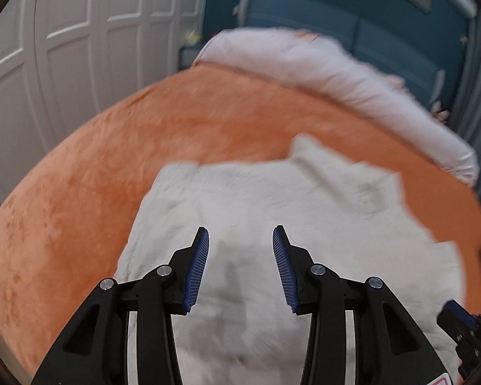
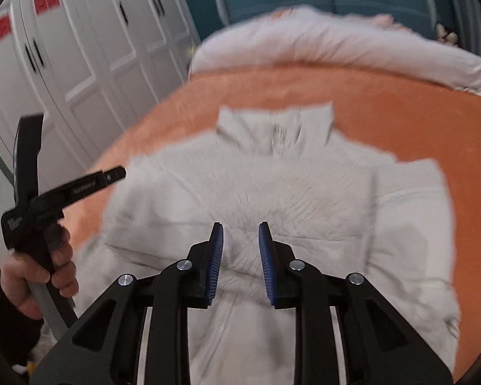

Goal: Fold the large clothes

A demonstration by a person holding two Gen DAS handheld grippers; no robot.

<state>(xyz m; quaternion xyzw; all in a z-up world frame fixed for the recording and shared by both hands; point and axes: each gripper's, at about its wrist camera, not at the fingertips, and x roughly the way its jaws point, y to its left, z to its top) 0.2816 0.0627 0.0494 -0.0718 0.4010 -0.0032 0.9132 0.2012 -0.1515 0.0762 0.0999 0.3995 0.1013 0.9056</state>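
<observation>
**Both claws hang open over the pale jacket on the bed**

Here is the white padded jacket (image 2: 272, 199), spread flat on the orange bed cover (image 2: 400, 122), collar end pointing away towards the headboard, sleeves tucked in along the sides; the picture is smeared, so fine detail of the fabric cannot be told

The right claw (image 2: 240, 234) sits over the middle of the jacket, blue pads (image 2: 215, 263) a modest gap apart, nothing caught between them; whether the tips touch the cloth cannot be told from here

The left claw (image 1: 240, 237) is over the jacket's near part, its blue pads (image 1: 198, 269) spread wider, only pale cloth showing in the gap; empty as well

From the right wrist view the left tool shows at the left edge, gripped in the person's left hand (image 2: 41, 276), raised beside the jacket's edge; from the left wrist view a corner of the right tool pokes in at the lower right

Beyond the jacket a rolled white duvet (image 2: 336, 41) lies across the head of the bed; white wardrobe doors (image 1: 64, 32) stand along the left side; a teal headboard (image 1: 352, 16) backs the scene
</observation>
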